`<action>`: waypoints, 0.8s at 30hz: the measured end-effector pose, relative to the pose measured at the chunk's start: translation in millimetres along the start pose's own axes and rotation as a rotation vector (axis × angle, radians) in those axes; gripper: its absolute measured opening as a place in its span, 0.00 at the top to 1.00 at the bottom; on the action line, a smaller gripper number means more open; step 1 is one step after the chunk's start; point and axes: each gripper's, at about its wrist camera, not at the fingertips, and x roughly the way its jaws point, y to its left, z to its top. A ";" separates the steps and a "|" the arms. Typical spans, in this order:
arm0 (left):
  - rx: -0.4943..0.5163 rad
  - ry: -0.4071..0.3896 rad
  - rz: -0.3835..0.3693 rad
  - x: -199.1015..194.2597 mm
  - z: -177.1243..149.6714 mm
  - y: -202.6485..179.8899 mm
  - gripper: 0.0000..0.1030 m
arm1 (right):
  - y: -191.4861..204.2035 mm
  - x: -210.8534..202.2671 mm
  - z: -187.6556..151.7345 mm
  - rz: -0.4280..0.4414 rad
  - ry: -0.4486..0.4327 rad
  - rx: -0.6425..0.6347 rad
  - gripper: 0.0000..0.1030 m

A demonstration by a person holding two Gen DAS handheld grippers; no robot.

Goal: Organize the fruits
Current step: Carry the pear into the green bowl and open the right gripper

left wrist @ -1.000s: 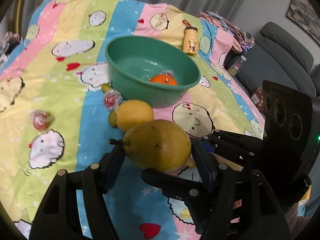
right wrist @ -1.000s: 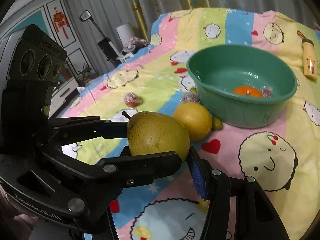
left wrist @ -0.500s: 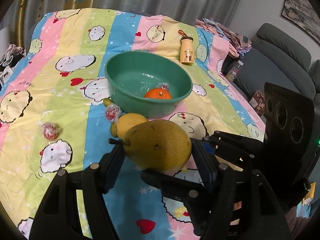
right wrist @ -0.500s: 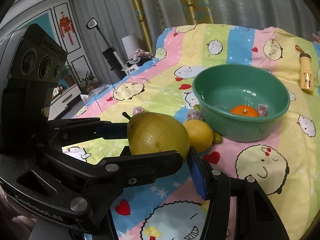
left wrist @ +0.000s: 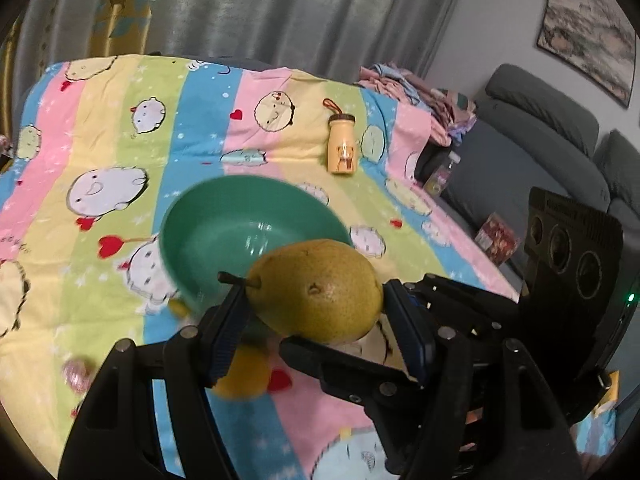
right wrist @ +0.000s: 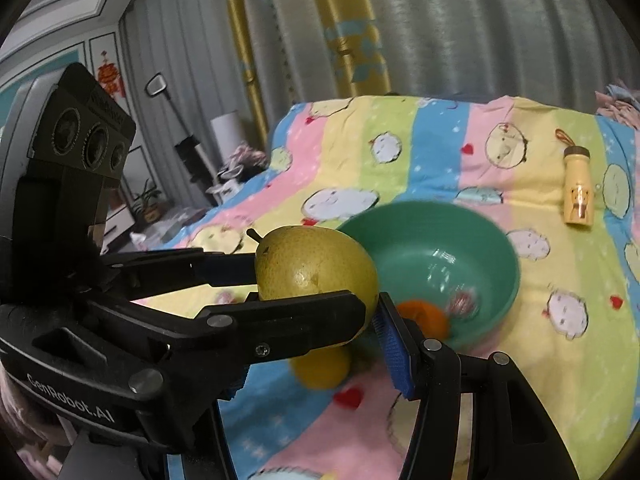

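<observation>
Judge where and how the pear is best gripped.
Grip the pear by its wide rounded body from the near side, fingers on its left and right flanks; it sits sideways, stem pointing left. The left gripper and right gripper both clamp it roughly so.

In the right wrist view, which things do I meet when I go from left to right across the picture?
left gripper's camera block → pear → orange → wrapped candy in the green bowl → yellow bottle
</observation>
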 end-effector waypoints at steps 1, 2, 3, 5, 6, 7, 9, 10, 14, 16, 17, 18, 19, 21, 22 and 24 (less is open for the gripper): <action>-0.016 0.007 -0.011 7.3 6.3 5.6 0.34 | -5.4 5.0 4.6 0.000 0.007 0.009 0.44; -0.035 0.016 -0.020 15.5 11.9 11.9 0.34 | -11.1 10.9 8.7 0.000 0.018 0.018 0.44; -0.045 0.025 -0.025 20.8 15.4 15.1 0.34 | -16.6 18.2 12.6 -0.002 0.031 0.024 0.44; -0.063 0.042 -0.032 35.2 24.2 24.6 0.34 | -26.4 31.0 18.9 -0.005 0.054 0.033 0.44; -0.072 0.056 -0.035 44.7 28.7 30.1 0.34 | -31.1 36.4 20.5 -0.005 0.063 0.039 0.44; -0.082 0.070 -0.040 52.3 31.3 34.8 0.34 | -37.1 43.6 22.7 -0.006 0.077 0.049 0.44; -0.112 0.105 -0.054 68.6 33.5 44.3 0.34 | -46.8 57.2 23.2 -0.016 0.107 0.059 0.44; -0.129 0.124 -0.060 76.1 32.7 49.2 0.34 | -50.7 62.9 23.2 -0.022 0.122 0.063 0.44; -0.153 0.183 -0.057 97.6 27.5 56.7 0.34 | -64.4 81.9 17.6 -0.040 0.190 0.098 0.44; -0.109 0.185 -0.030 99.9 27.3 51.0 0.34 | -64.1 86.6 16.4 -0.067 0.211 0.086 0.44; -0.098 0.189 -0.024 100.8 27.4 50.8 0.34 | -62.7 87.4 16.5 -0.079 0.215 0.076 0.44; -0.084 0.194 -0.018 101.3 27.3 48.7 0.34 | -62.3 88.1 16.4 -0.087 0.223 0.075 0.44; -0.072 0.202 -0.011 102.5 27.9 48.0 0.34 | -61.8 88.3 15.9 -0.093 0.224 0.071 0.44; -0.047 0.226 0.016 106.6 28.6 45.6 0.34 | -59.5 90.8 15.2 -0.116 0.243 0.054 0.44; -0.026 0.236 0.033 108.8 27.7 43.5 0.33 | -58.2 92.4 14.6 -0.130 0.252 0.043 0.44; -0.015 0.237 0.047 111.2 26.1 44.5 0.33 | -55.2 94.2 12.9 -0.158 0.264 0.023 0.44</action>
